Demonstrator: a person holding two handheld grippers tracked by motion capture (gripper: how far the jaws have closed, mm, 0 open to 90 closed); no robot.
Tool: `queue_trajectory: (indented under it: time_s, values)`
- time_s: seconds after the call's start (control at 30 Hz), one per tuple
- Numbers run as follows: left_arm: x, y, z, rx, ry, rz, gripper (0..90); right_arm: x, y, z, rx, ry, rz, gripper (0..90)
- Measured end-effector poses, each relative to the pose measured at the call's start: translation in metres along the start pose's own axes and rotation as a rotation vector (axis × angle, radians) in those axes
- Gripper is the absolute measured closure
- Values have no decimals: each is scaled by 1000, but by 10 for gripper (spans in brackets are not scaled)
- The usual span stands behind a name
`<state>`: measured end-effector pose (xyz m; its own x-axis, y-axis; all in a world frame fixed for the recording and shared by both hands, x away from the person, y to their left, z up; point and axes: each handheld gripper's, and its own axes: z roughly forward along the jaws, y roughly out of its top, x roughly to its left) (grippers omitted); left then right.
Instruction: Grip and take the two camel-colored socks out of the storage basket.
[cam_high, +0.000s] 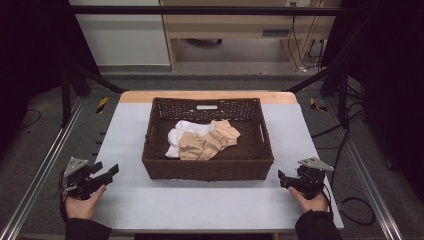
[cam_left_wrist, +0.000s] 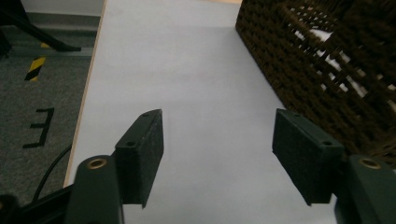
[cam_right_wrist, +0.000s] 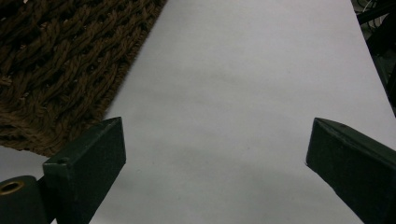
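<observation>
Now waiting beside the basket (cam_high: 207, 169) with both grippers' fingers (cam_left_wrist: 140, 154) wide open and empty, next reaching in for socks (cam_high: 202, 140).

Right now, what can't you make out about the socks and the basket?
- How many socks: high view, they lie piled and overlapping, too small to count.
- Basket contents: left gripper view, the weave lets only white bits through.
- Basket inside: right gripper view, the frame edge cuts it off at a corner.
</observation>
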<state>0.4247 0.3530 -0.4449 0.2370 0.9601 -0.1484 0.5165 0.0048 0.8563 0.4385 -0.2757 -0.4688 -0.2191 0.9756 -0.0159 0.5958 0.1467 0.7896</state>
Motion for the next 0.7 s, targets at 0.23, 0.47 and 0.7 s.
queue_trajectory:
  time_s: [0.23, 0.47, 0.7]
  values:
    - [-7, 18, -12, -58, -34, 16, 416, -4, 0, -1, -13, -23, 16, 44]
    - [-20, 39, -15, -95, -68, 20, 413, -3, 0, -1, -26, -18, 16, 39]
    - [-43, 65, -12, -134, -108, 44, 407, -2, 1, -2, -37, -14, 16, 40]
